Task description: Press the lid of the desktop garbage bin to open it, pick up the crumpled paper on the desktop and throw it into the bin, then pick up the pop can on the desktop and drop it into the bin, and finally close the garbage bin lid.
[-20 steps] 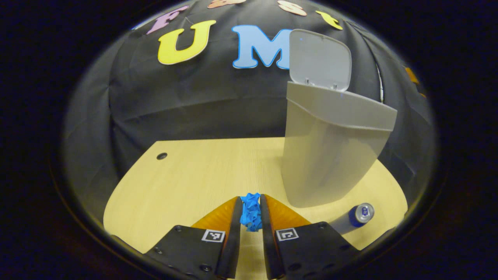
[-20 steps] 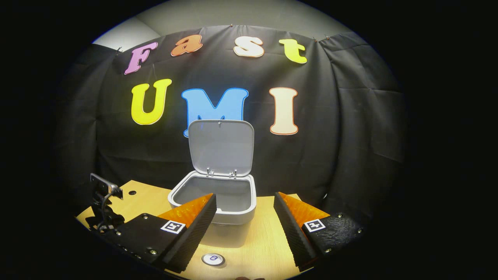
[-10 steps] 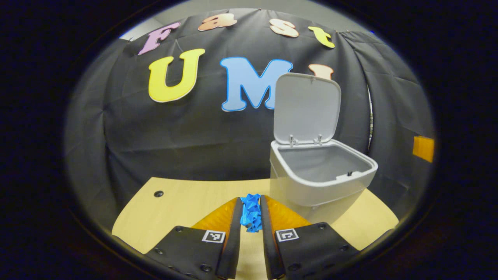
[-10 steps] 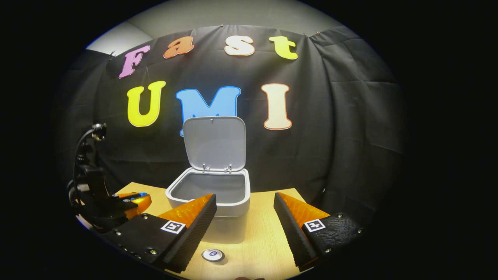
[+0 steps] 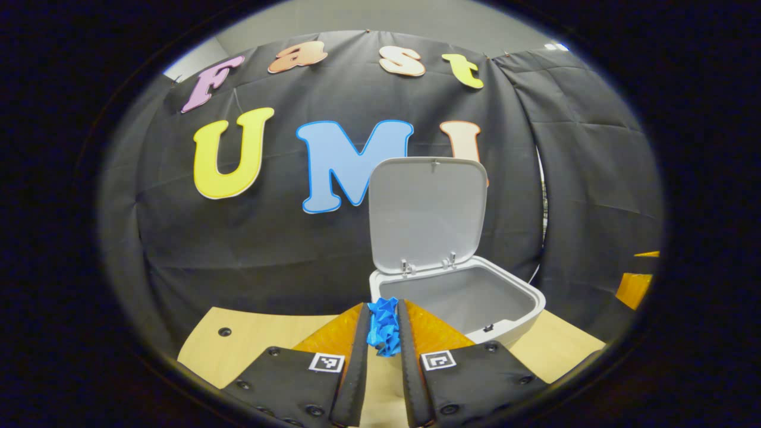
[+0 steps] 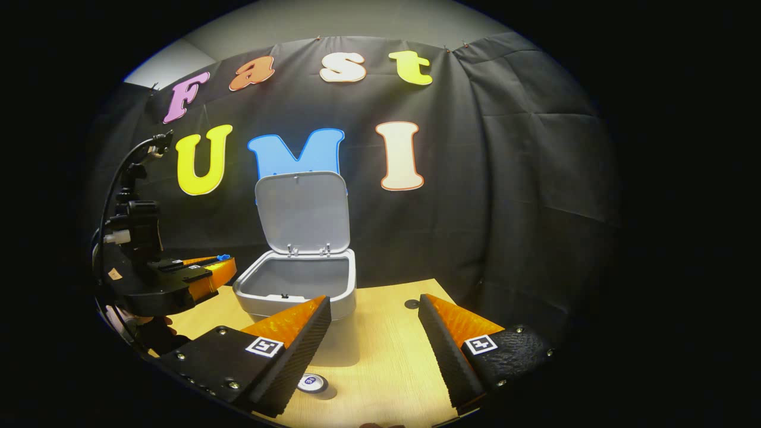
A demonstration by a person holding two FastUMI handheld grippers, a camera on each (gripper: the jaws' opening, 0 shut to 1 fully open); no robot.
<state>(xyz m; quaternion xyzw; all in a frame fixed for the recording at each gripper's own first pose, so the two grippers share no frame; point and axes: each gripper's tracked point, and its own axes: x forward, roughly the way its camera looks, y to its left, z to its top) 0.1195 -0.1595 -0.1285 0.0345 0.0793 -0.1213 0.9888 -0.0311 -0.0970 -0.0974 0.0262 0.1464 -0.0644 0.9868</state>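
My left gripper [image 5: 381,324] is shut on a crumpled blue paper [image 5: 383,326], held in the air just in front of the near rim of the grey bin [image 5: 511,315]. The bin's lid [image 5: 425,214] stands upright and the inside shows bare grey. In the right gripper view the same left gripper [image 6: 223,264] hovers left of the bin [image 6: 297,300], with the lid [image 6: 302,211] up behind it. My right gripper [image 6: 374,309] is open over the table with nothing between its fingers. The pop can [image 6: 312,382] stands on the table below it, seen from above.
The wooden table [image 6: 386,362] runs from the bin toward me and has a small dark hole [image 6: 411,304] behind the right gripper and another hole [image 5: 224,331] at its left side. Black cloth closes off the back and sides.
My left gripper has risen with the blue paper from table height to above the bin's rim and swung toward the opening. The right gripper drifted slightly right and stayed open.
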